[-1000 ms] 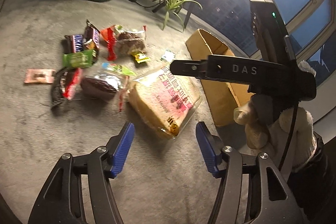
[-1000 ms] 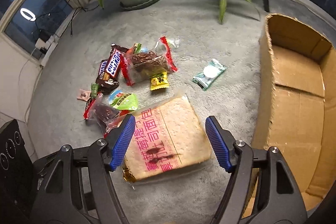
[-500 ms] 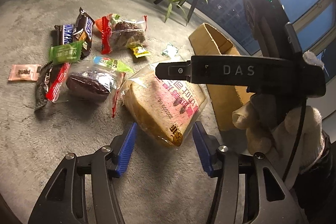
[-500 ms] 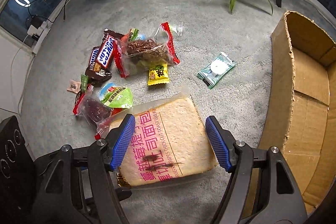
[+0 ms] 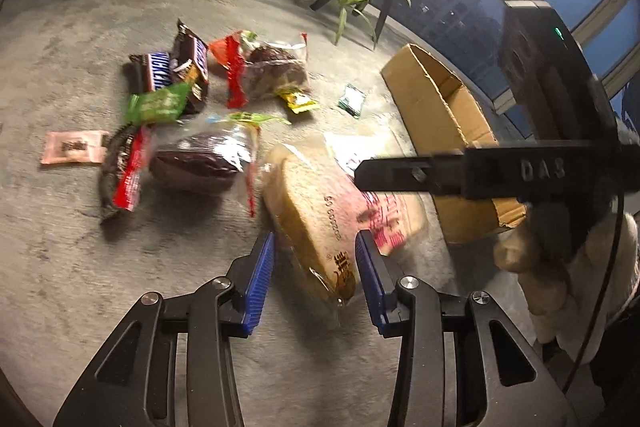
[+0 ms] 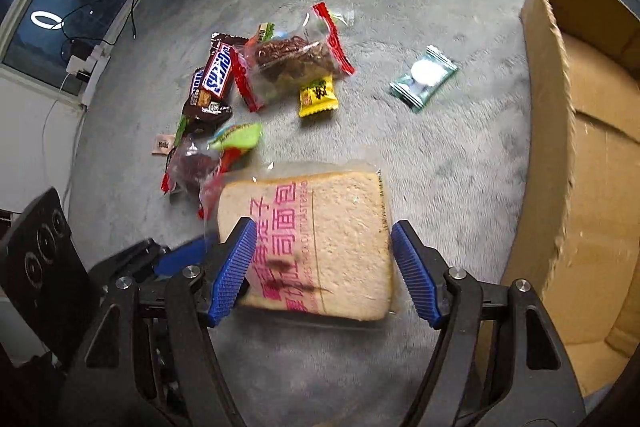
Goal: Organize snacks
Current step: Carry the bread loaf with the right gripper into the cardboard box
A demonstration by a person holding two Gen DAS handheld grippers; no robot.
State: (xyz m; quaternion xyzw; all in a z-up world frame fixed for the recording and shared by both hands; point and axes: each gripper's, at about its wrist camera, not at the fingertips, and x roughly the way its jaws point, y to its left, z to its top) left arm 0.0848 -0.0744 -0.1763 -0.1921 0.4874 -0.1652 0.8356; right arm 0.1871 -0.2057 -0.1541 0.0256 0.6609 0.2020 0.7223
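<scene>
Two grippers attend one item: a bagged slice of thick toast bread (image 6: 320, 243) lying on the grey carpet (image 6: 440, 155), just beside the open cardboard box (image 6: 592, 187) and at the near edge of the snack pile.

Handling, as judged: light, soft and easily crushed. The clear wrapper looks slick and loose at its sealed ends, so a hold on film alone may slip or tear. The firmer hold is across the slice's opposite crust edges, with modest pressure. Squeezing the flat faces hard would dent the crumb.

Left gripper (image 5: 316, 275): jaws closing, with the near corner of the slice between the blue pads. Contact is not confirmed; a narrow gap appears to remain on at least one side.

Right gripper (image 6: 324, 271): jaws wide and narrowing slightly, straddling the slice across its width from above. Neither pad presses on the bread; nothing is held.

Appearance: pale square slice with a tan crust, transparent wrapper printed in pink characters, and a date code on the side seen from the left wrist view. It rests tilted, near corner raised.

Other snacks noted: chocolate bars (image 6: 212, 75), a yellow sachet (image 6: 318, 97), a green-and-white packet (image 6: 424, 77).
</scene>
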